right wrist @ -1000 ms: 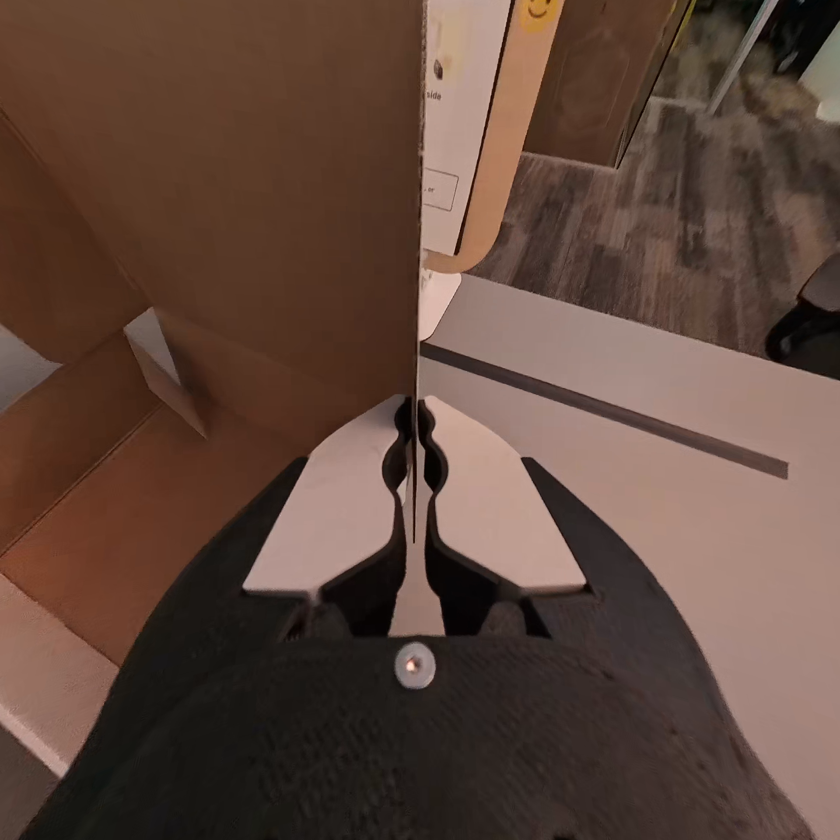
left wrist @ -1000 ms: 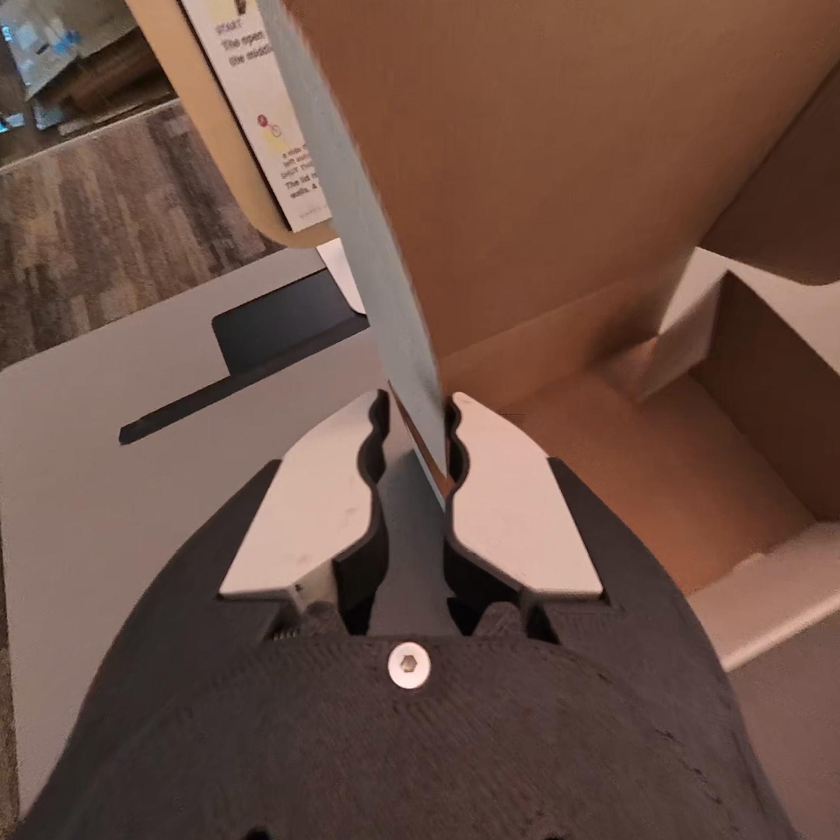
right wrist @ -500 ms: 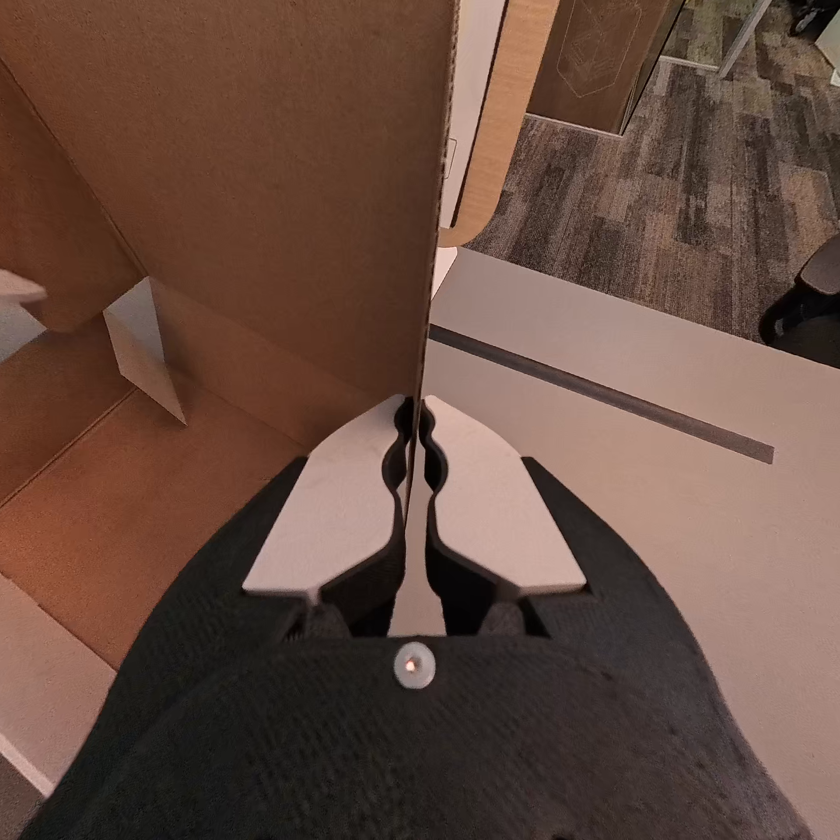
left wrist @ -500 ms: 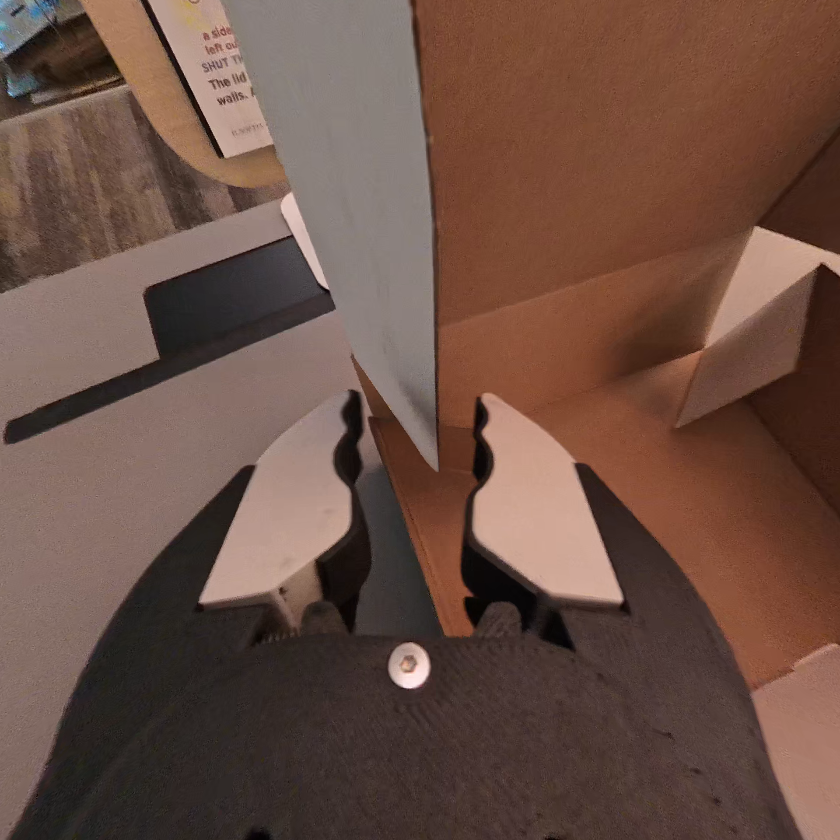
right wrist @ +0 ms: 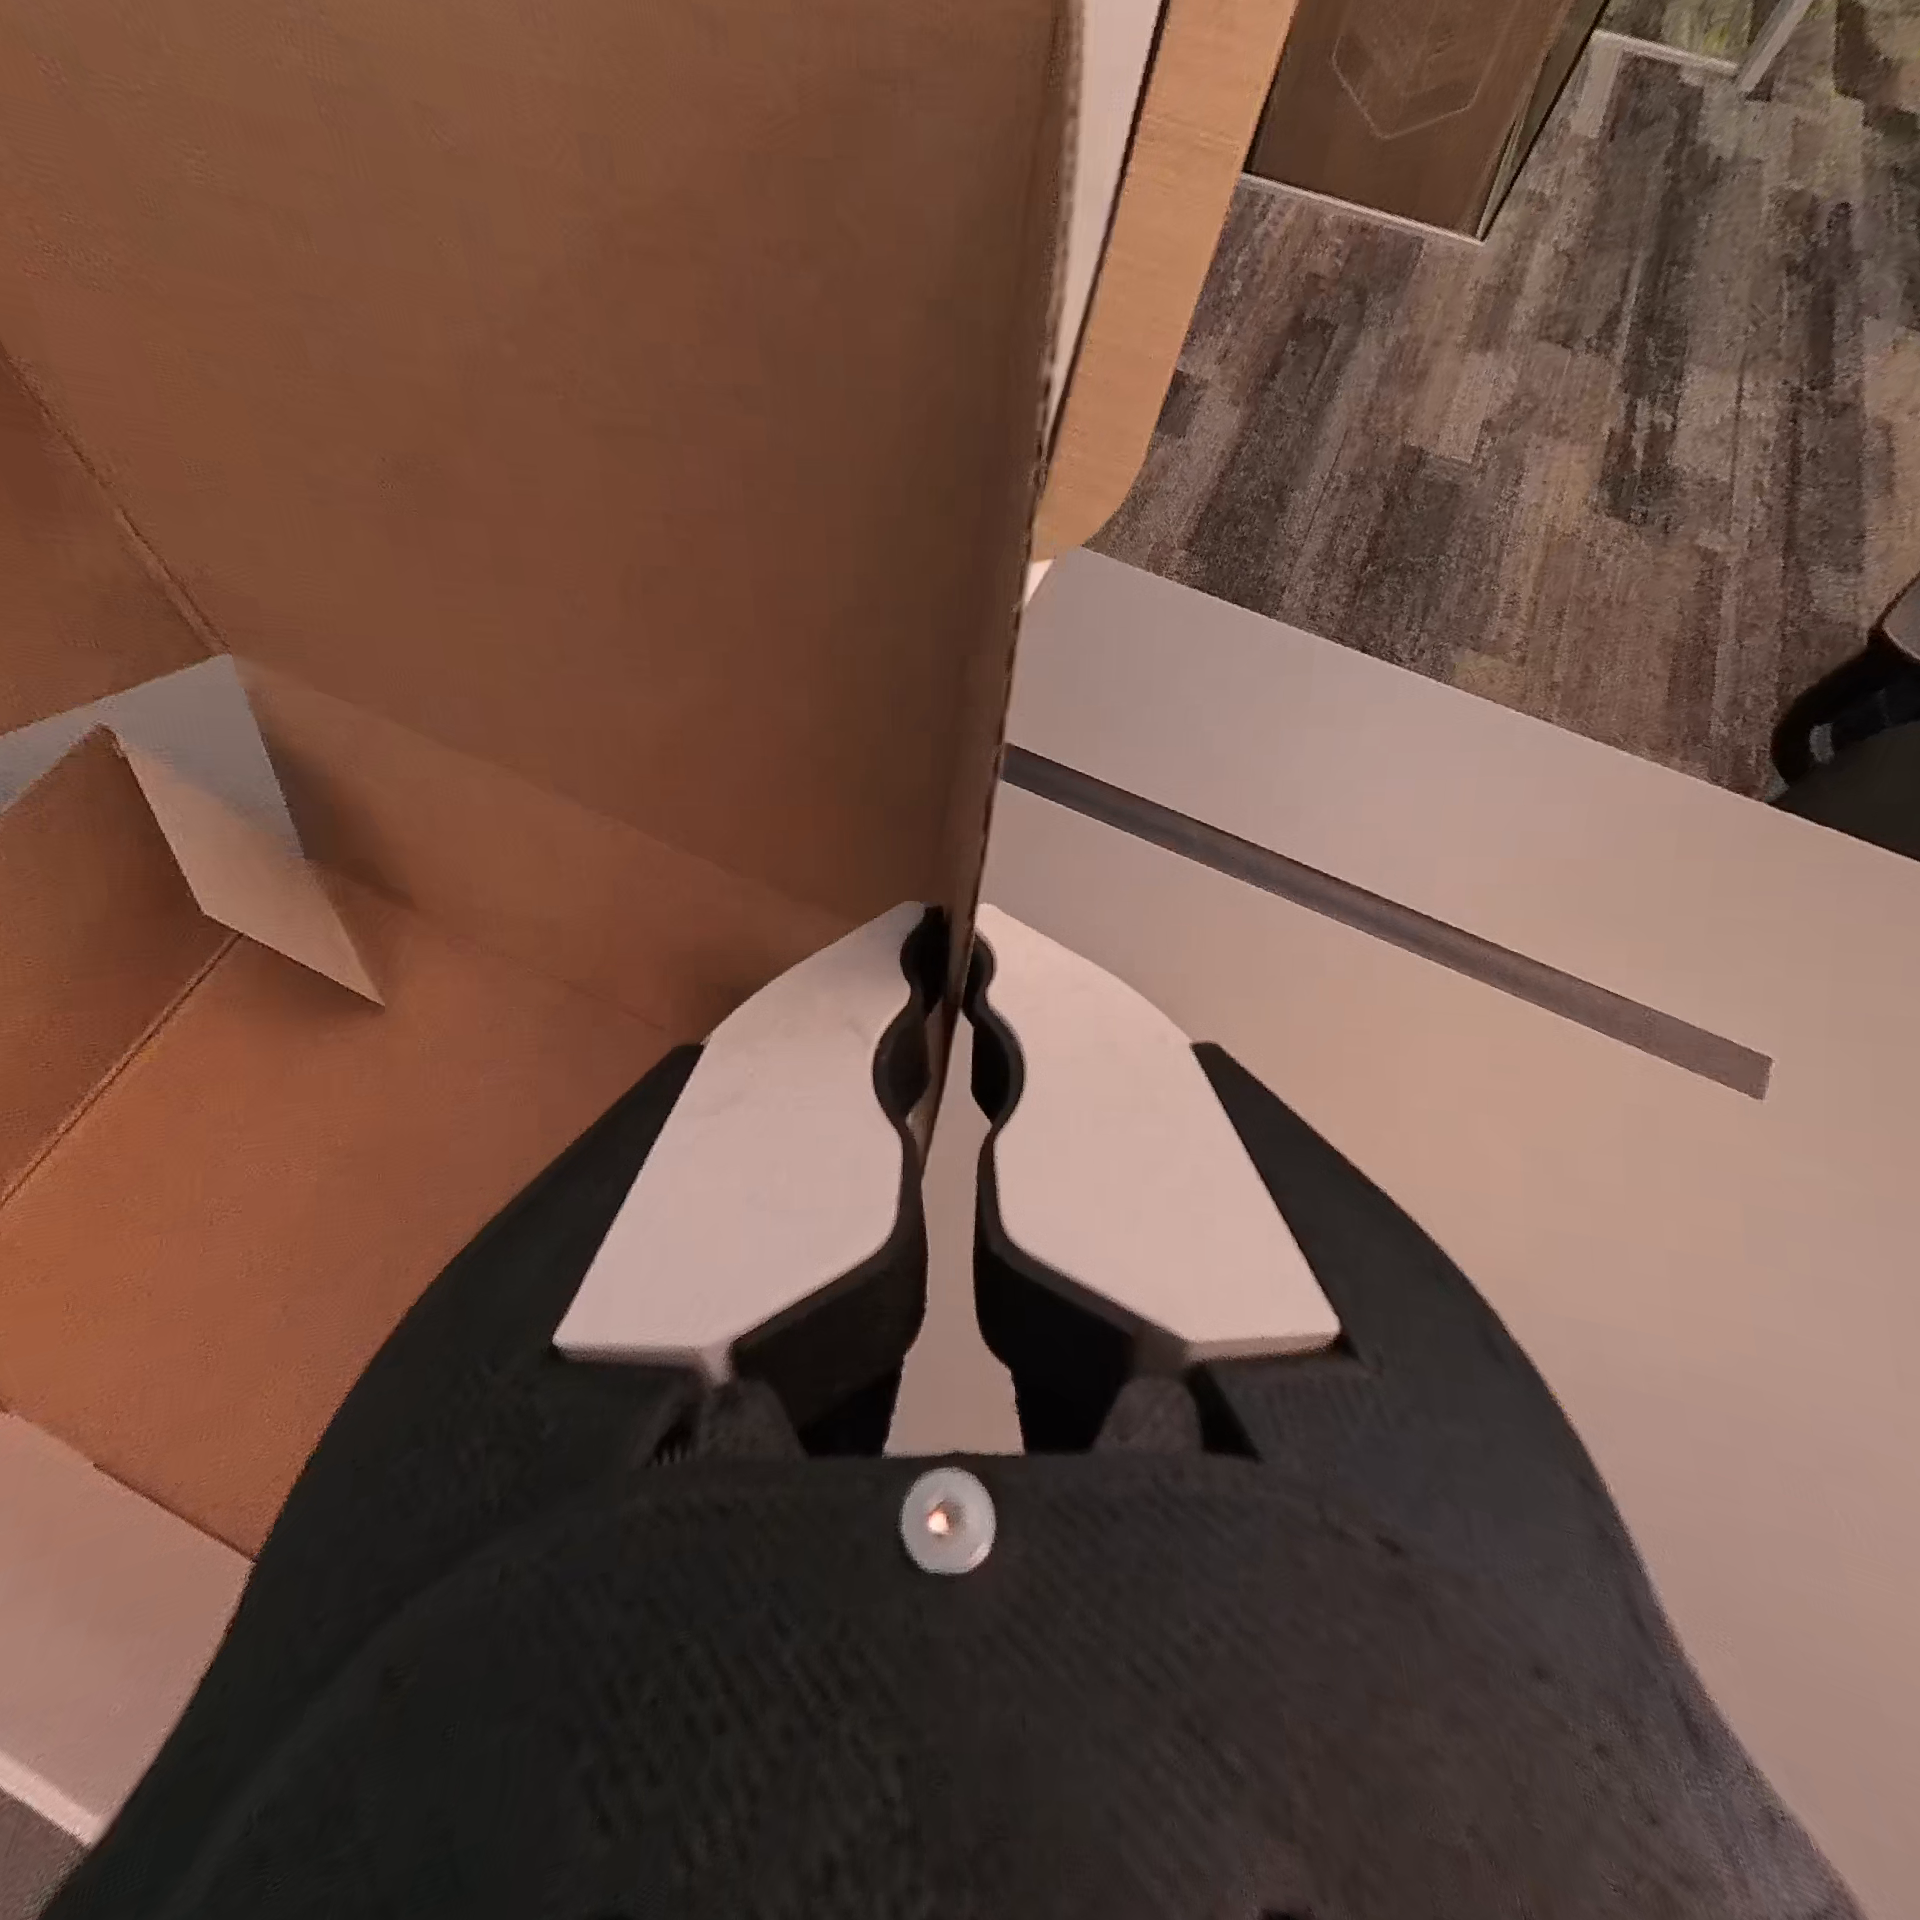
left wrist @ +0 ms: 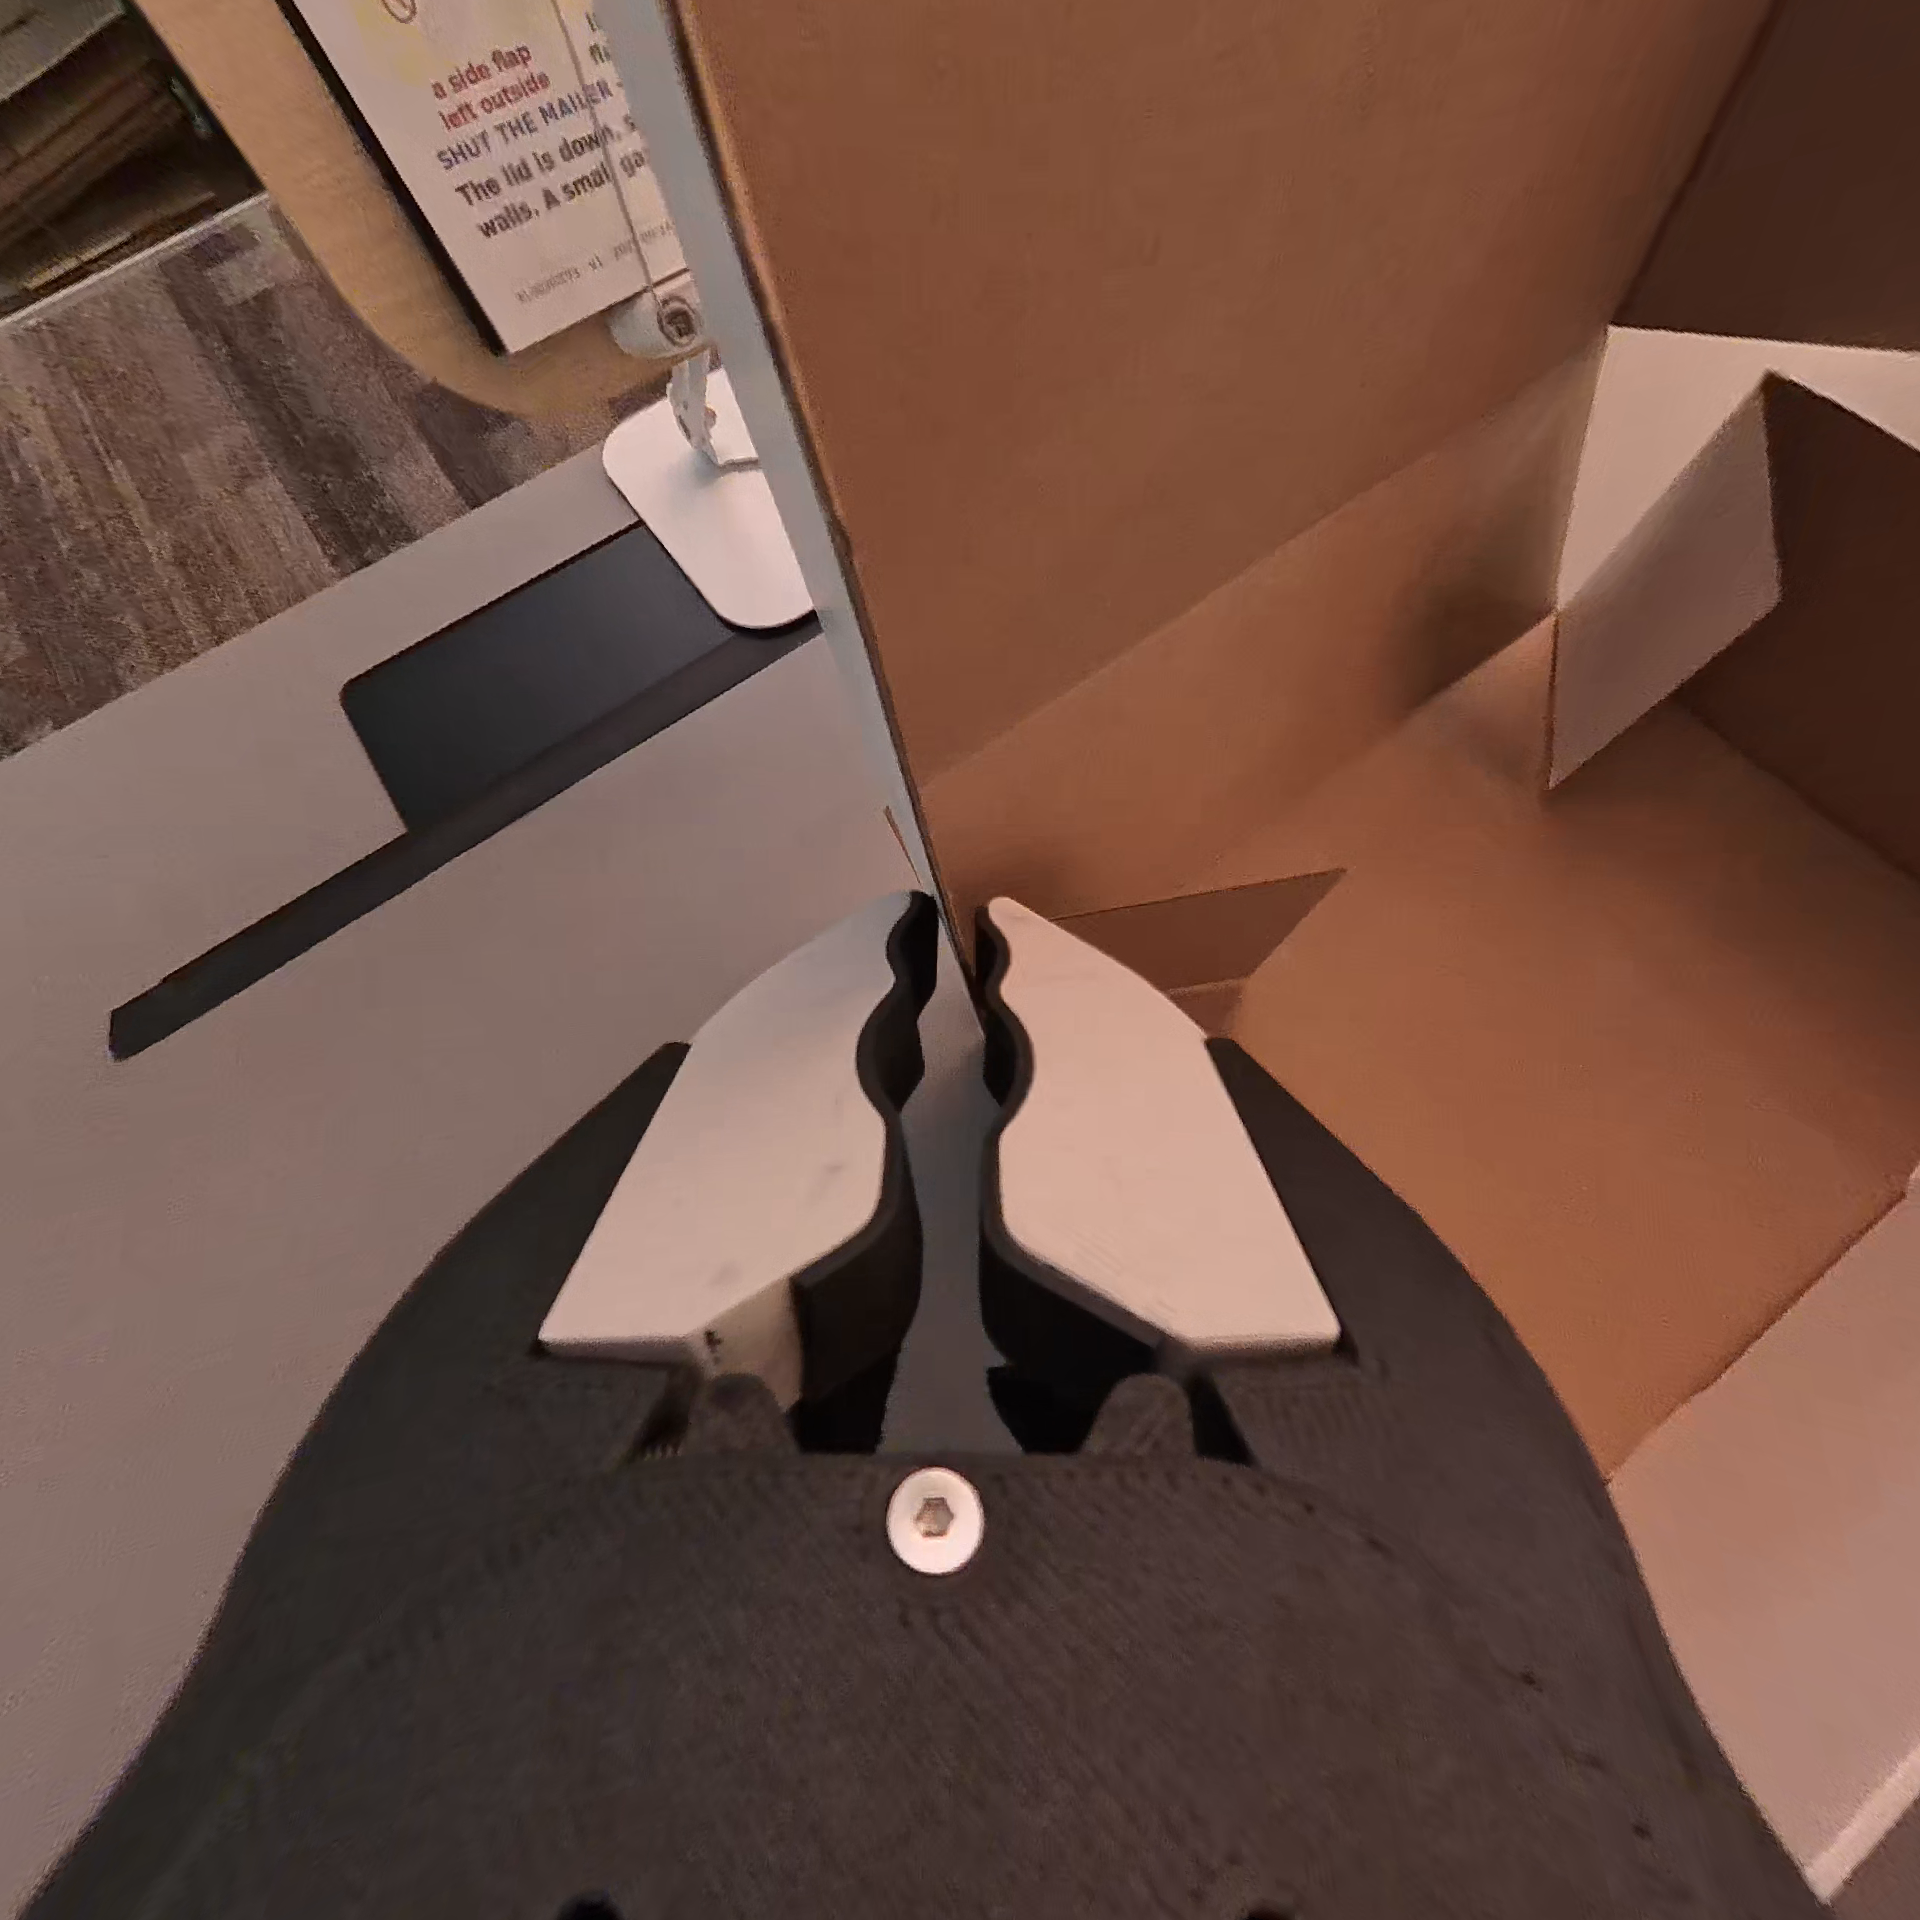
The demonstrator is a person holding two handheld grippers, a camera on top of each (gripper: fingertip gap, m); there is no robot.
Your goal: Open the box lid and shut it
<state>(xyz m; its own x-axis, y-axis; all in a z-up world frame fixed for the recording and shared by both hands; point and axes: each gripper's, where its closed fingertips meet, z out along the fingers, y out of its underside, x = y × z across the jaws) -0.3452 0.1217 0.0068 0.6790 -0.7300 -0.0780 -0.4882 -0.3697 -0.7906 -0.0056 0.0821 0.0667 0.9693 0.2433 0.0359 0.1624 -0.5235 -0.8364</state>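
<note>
The cardboard mailer box is open, brown inside and white outside, with its floor (left wrist: 1507,1039) bare; the floor also shows in the right wrist view (right wrist: 260,1143). The lid (left wrist: 1849,156) stands upright at the back. My left gripper (left wrist: 951,920) is shut on the lower front edge of the lid's left side flap (left wrist: 1143,364). My right gripper (right wrist: 951,925) is shut on the front edge of the right side flap (right wrist: 571,416). A small white corner tab (left wrist: 1652,582) folds inward at the box's far side; one also shows in the right wrist view (right wrist: 260,883).
The box sits on a grey table (left wrist: 208,1143). Behind it are a printed sign (left wrist: 540,177) on a white base (left wrist: 717,530) and a dark slot (left wrist: 499,717) in the tabletop. Beyond the table are carpet, a cardboard box (right wrist: 1392,94) and a dark chair base (right wrist: 1849,707).
My left gripper opened off the left flap half a second ago and has shut on its edge again. My right gripper has stayed shut on the right flap. The lid stays upright.
</note>
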